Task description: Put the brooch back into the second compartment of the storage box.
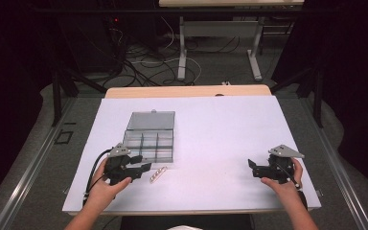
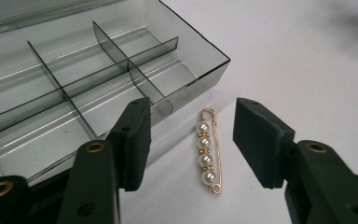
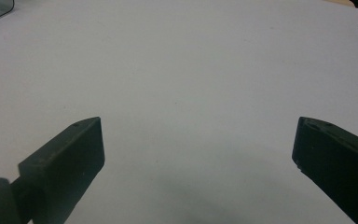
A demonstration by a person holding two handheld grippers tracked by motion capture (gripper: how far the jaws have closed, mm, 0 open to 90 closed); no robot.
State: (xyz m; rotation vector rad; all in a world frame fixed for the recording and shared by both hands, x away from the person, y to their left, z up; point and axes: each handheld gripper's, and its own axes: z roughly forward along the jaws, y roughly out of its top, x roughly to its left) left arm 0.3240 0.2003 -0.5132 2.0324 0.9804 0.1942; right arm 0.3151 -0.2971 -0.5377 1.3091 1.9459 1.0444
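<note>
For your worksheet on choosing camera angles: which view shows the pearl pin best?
The left gripper view: the pin lies close up between the open jaws, four pearls on a gold bar. The high view shows it as a small pale strip. The right gripper view looks at bare table.

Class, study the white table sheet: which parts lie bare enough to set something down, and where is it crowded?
Bare: the wide stretch of white sheet between the compartment box and the right gripper, and the strip beyond the box toward the far edge. Crowded: the near-left corner, where the left gripper, the pearl pin and the box sit close together.
</note>
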